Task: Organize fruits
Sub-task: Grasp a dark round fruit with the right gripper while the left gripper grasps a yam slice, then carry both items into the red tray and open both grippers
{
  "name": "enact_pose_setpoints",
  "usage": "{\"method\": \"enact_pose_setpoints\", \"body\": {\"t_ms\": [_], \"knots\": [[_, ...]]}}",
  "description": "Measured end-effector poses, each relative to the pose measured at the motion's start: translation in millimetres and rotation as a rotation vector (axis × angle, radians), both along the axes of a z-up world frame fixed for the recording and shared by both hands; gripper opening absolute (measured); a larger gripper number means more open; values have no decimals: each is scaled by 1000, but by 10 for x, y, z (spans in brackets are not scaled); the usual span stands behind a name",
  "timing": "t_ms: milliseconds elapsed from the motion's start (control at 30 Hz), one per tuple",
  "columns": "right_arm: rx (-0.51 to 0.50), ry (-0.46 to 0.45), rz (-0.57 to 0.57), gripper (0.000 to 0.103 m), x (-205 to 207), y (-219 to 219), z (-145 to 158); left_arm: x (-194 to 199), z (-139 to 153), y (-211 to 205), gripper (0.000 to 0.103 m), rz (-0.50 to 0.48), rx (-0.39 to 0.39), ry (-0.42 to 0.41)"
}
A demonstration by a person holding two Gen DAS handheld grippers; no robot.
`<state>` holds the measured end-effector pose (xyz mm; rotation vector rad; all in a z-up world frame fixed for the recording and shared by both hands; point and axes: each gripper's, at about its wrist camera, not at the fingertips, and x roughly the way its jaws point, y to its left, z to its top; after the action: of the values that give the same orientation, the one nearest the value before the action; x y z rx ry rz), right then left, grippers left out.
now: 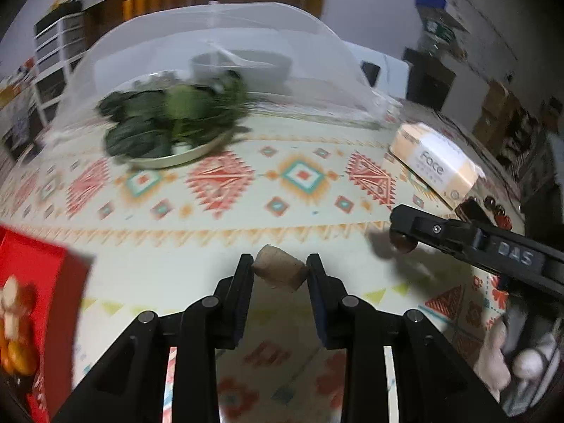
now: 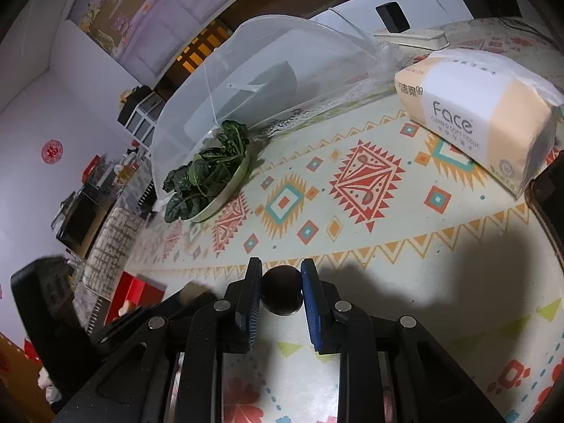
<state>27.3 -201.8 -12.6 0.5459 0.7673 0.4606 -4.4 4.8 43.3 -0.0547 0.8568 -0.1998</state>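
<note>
Both hand-held grippers are carrying fruit above the patterned table (image 2: 440, 282). The left hand-held gripper (image 1: 280, 268) is clamping a tan, fuzzy, oblong kiwi-like fruit (image 1: 280, 272), its long axis lying crosswise between the pads. The right hand-held gripper (image 2: 281, 283) is squeezing a dark, round, plum-like fruit (image 2: 281, 290).

The red open box (image 1: 38, 271) is sitting left of the left hand-held gripper, near the table's edge, already holding orange and pale fruits (image 1: 14, 328). Judged from this, the left hand is nearer the box; the right one is reaching from farther off.

Behind the box, a pale round plate of dark leafy greens (image 2: 208, 172) is resting partly under a clear mesh food cover (image 2: 268, 70).
</note>
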Motion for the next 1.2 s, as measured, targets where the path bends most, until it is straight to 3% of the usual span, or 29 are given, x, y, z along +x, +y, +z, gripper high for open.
{"method": "enact_pose_setpoints", "body": {"t_ms": [233, 467, 767, 1200], "knots": [[7, 29, 56, 24, -49, 273, 31, -424, 181, 727, 30, 150, -64, -13], [-24, -8, 120, 24, -279, 700, 255, -874, 325, 1447, 30, 271, -137, -54], [-60, -53, 201, 24, -568, 1251, 512, -1272, 311, 2114, 30, 379, -204, -78], [-121, -80, 369, 24, -800, 2310, 598, -1672, 199, 3065, 30, 567, -256, -98]]}}
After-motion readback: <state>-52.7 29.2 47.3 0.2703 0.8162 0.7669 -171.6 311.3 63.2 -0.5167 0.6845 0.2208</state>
